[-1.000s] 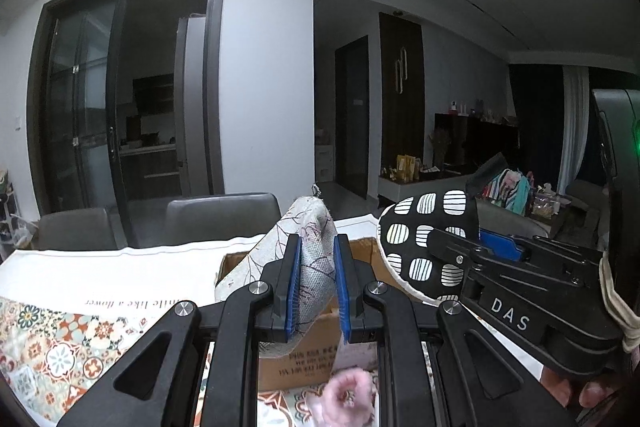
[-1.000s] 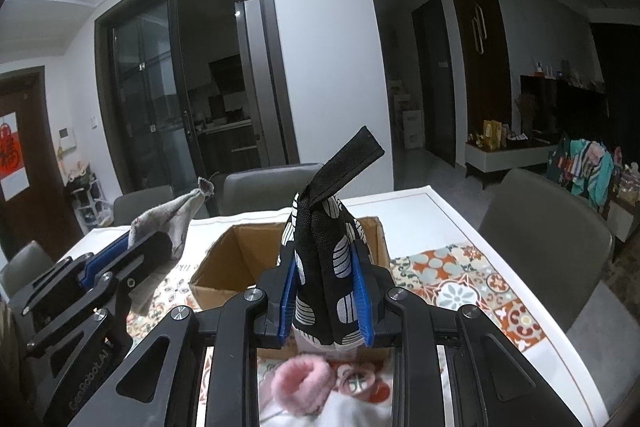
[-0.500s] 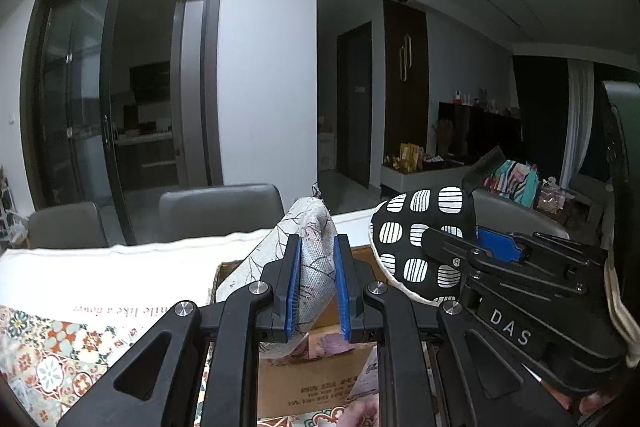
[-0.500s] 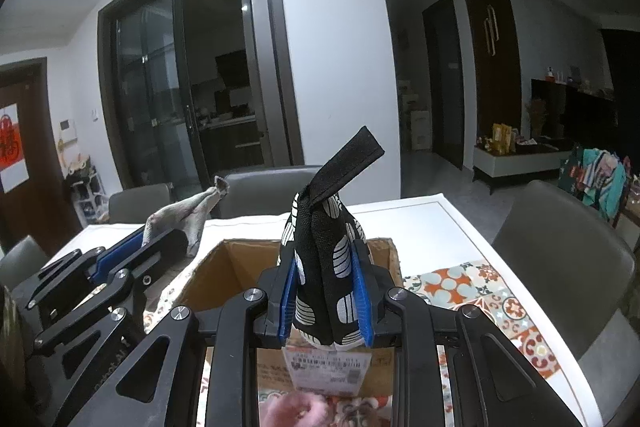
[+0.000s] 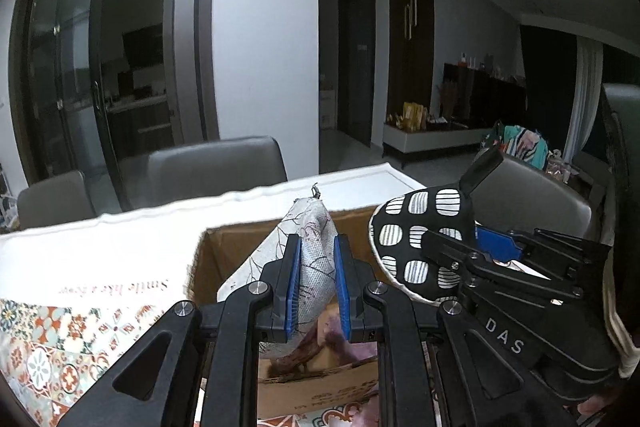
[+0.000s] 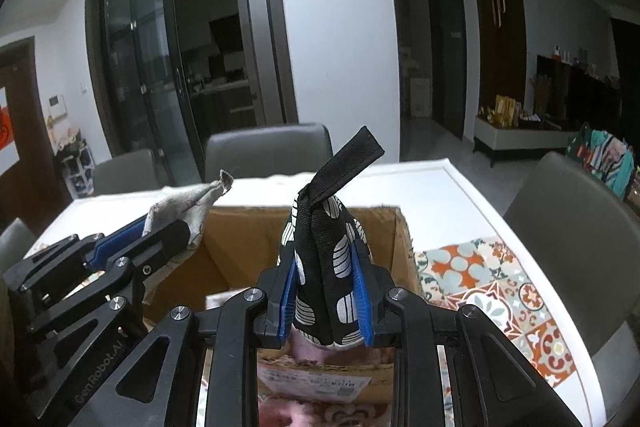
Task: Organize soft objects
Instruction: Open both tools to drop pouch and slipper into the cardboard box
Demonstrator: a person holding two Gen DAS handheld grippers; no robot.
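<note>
"DAS" stands on the right gripper (image 5: 472, 259); "Smile like a flower" on the tablecloth (image 5: 100, 259); "GenRobot.AI" on the left gripper (image 6: 168, 227).

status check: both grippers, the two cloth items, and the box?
Left gripper shut on grey printed cloth. Right gripper shut on black patterned mitt. Both held over open cardboard box. Nothing blocking the opening.

Both wrist cameras sit close above the cardboard box (image 5: 224, 255) (image 6: 248, 239), facing the table's far edge (image 5: 120, 223); each sees the other gripper.
</note>
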